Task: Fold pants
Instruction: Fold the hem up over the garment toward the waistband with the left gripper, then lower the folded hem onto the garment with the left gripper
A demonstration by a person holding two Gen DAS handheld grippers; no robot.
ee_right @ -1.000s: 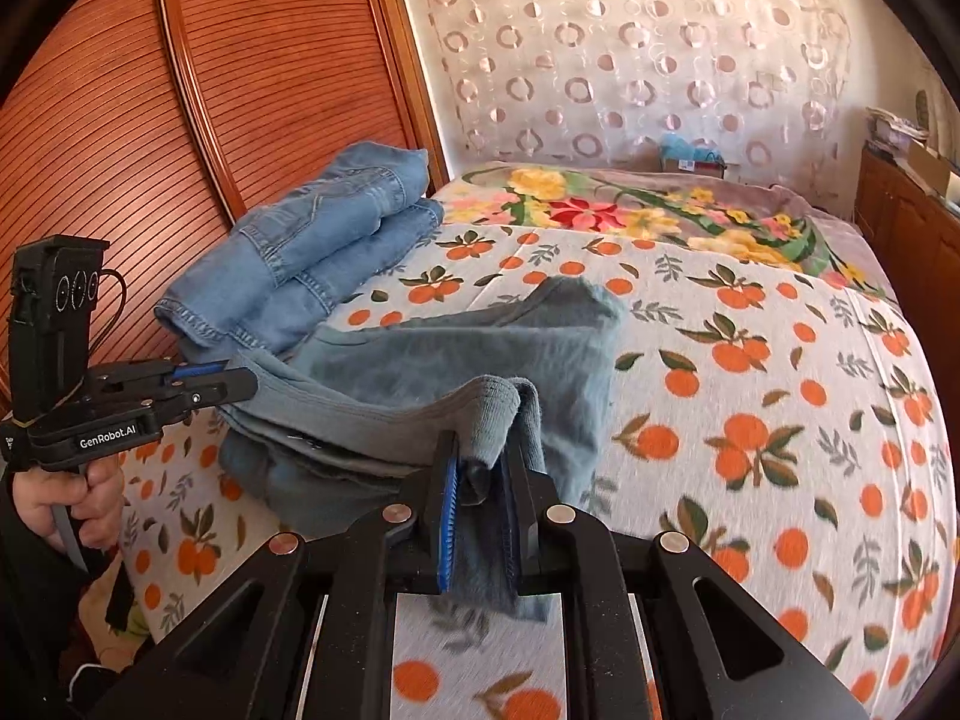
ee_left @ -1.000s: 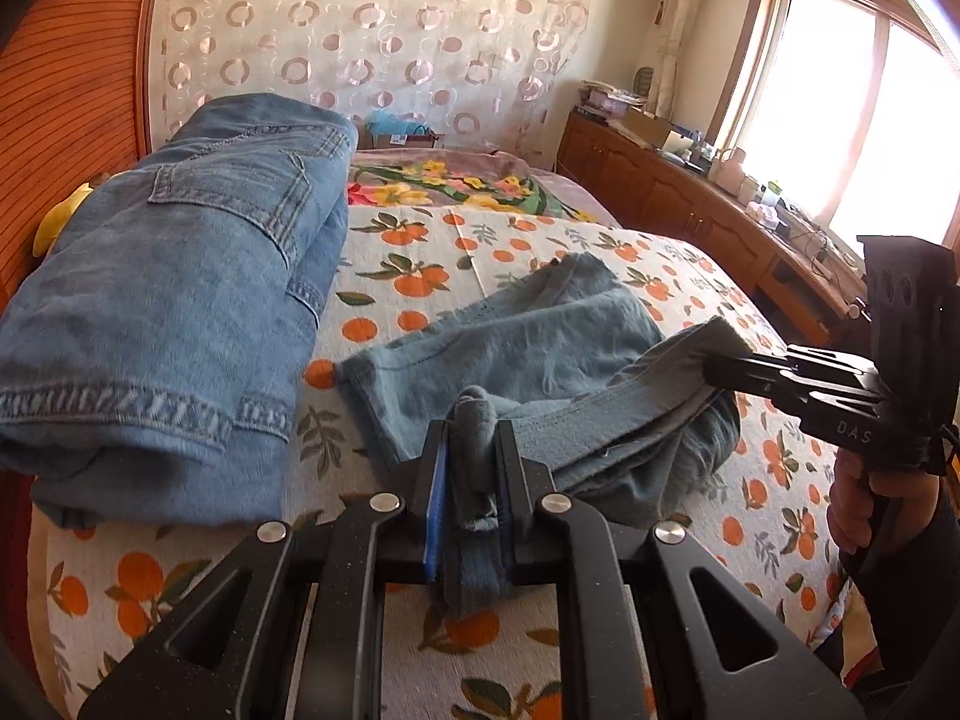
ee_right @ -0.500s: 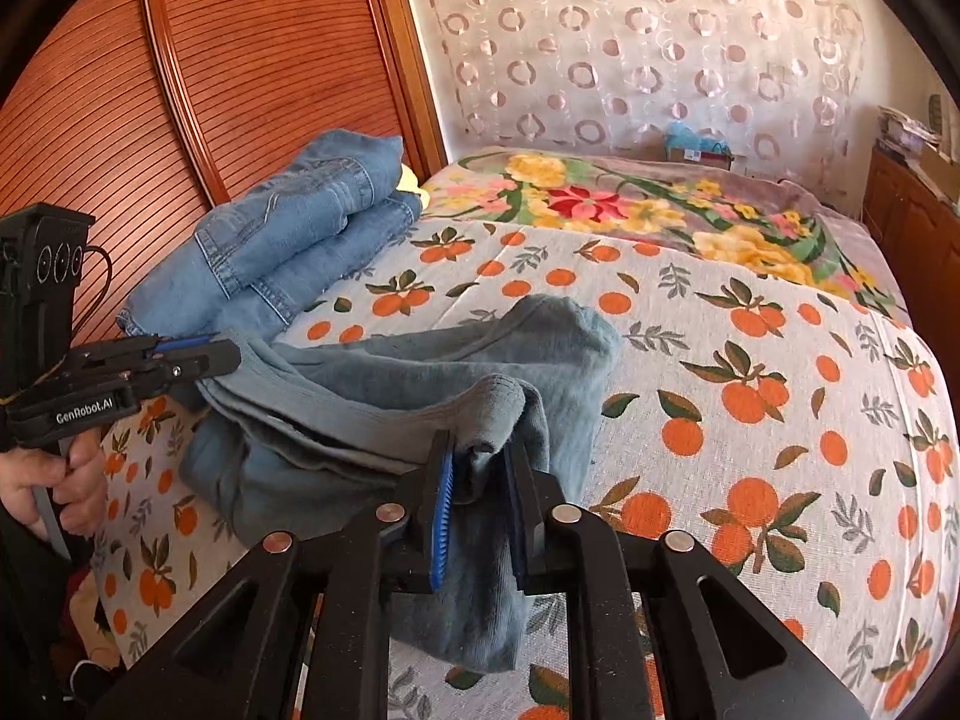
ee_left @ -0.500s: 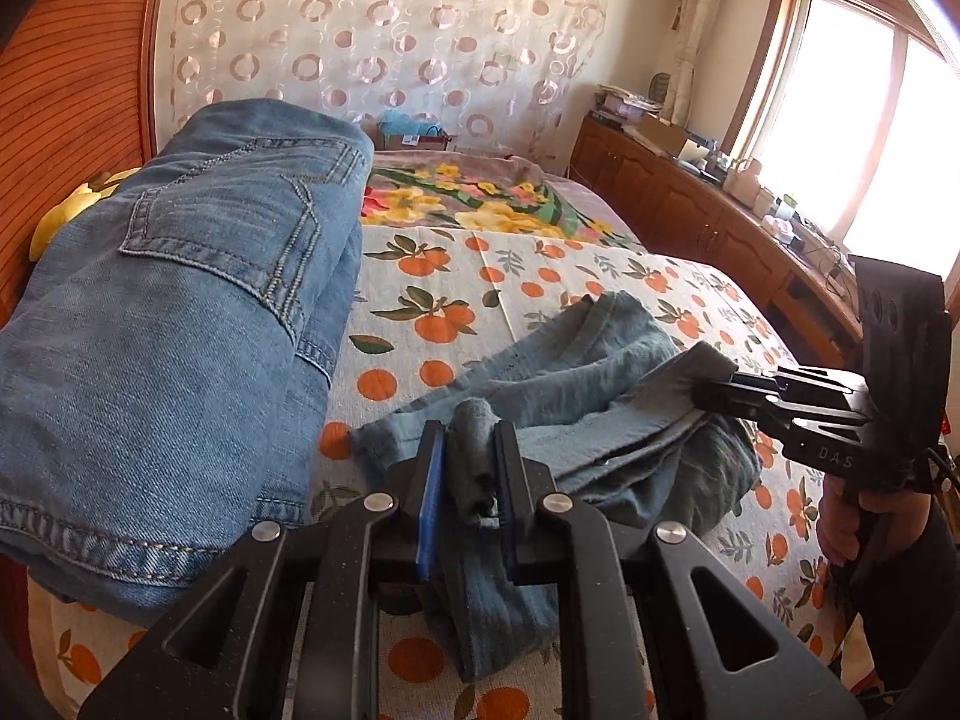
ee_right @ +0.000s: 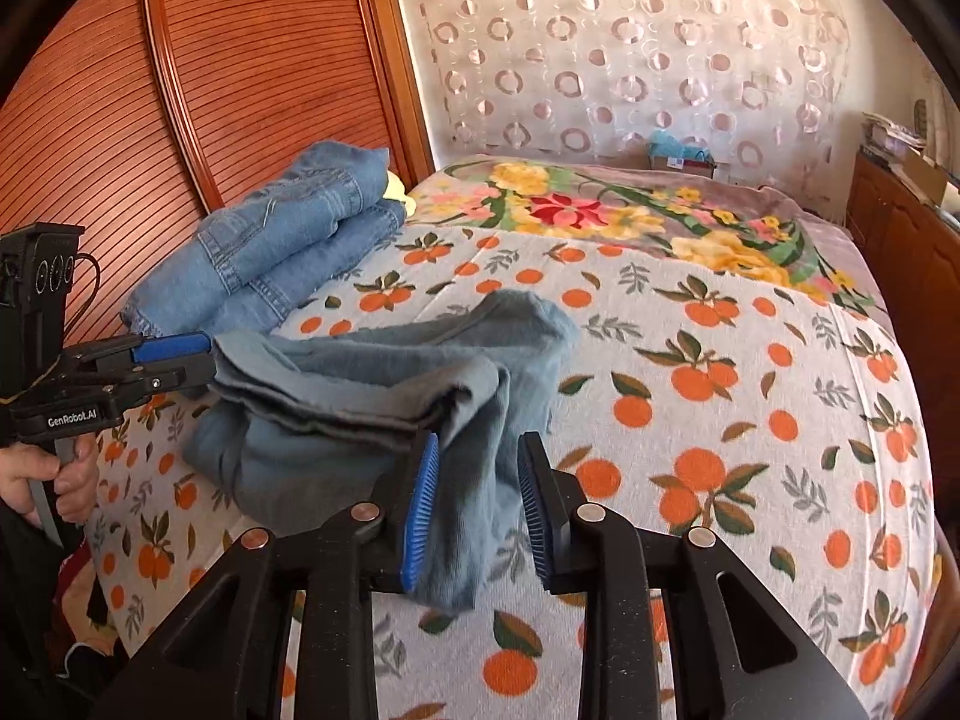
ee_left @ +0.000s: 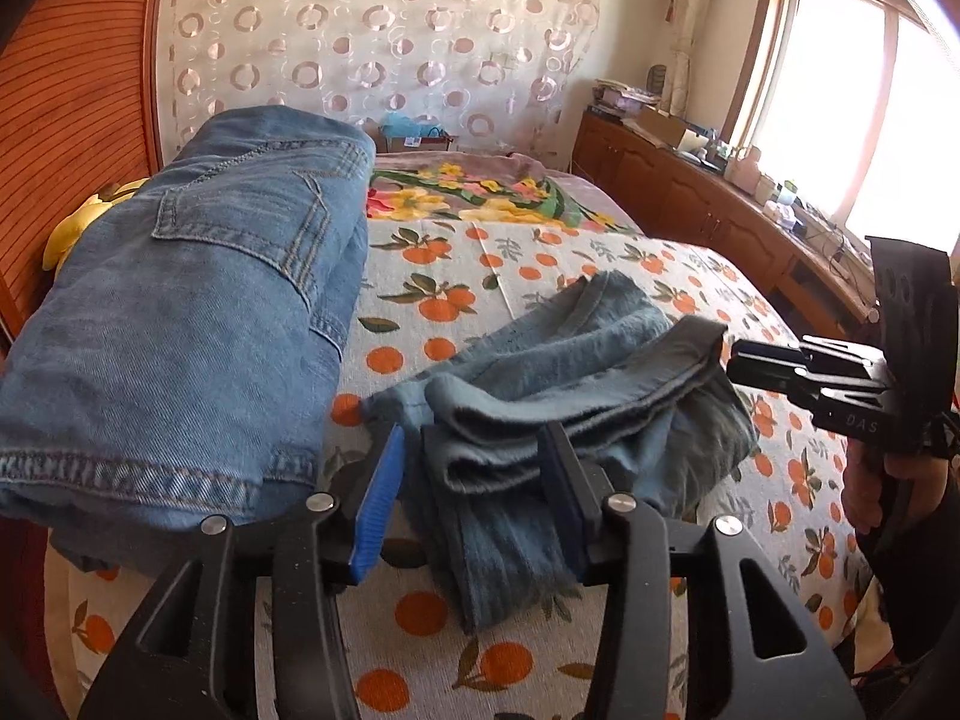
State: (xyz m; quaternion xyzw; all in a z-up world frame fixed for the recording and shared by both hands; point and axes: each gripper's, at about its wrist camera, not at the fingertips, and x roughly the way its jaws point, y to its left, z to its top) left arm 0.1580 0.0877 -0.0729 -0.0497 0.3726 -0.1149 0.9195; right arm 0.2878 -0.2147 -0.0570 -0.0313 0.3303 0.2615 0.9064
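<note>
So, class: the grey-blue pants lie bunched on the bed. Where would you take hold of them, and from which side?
Grip the pants at the thick stacked edge facing the near side of the bed, coming in low from that side; the layers lie flat there, so one pinch likely catches them all.

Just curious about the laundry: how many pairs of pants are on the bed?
2: folded blue jeans by the wooden headboard, and grey-blue pants bunched near the bed's front edge. More could lie hidden beneath the jeans.

left gripper [ee_left: 471,492]: fingers just opening, apart | right gripper [ee_right: 474,504]: fingers just opening, apart
</note>
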